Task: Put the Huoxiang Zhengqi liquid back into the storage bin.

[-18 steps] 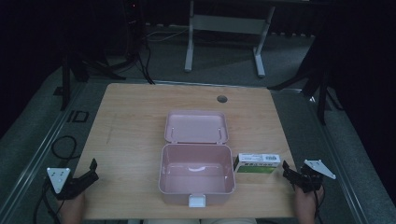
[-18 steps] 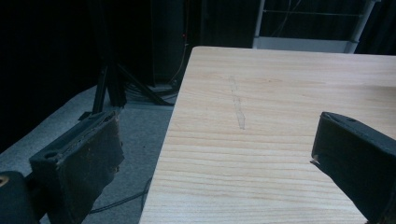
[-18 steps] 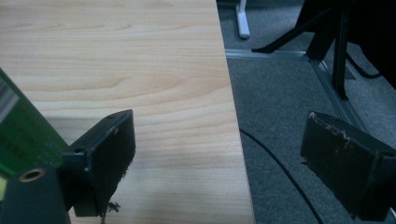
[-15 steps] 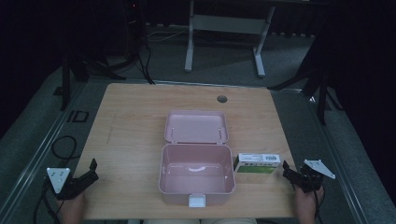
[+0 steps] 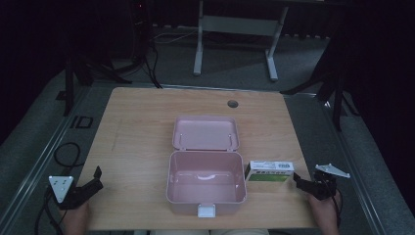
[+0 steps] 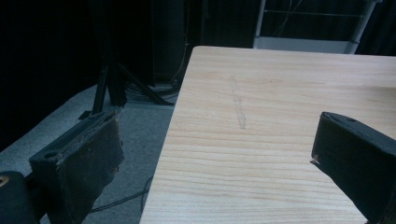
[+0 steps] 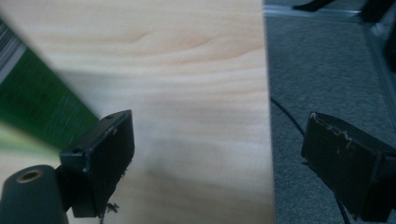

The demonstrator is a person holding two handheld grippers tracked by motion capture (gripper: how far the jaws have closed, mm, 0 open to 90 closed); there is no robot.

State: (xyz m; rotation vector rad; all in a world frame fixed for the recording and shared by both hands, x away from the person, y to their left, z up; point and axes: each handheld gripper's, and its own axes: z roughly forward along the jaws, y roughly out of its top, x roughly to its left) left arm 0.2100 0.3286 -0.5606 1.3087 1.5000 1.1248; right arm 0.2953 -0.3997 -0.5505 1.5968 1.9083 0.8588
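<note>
From above I see the pink box [image 5: 205, 183] lying open mid-tabletop [image 5: 137, 127], the green carton [image 5: 269, 172] just right of it; left gripper [image 6: 219, 154] fingers spread over bare wood; right gripper [image 7: 219, 158] fingers apart, carton at left.

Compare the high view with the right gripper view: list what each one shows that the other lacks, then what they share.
High view alone: the open pink box with its lid laid back, the left claw over the table's near left corner, both forearms, and the round hole near the far edge.

Right gripper view alone: a close look between its own two black jaws, standing wide apart with nothing between them.

Both: the green and white carton, blurred in the close view, the wooden table, the grey floor, and the right claw.
</note>
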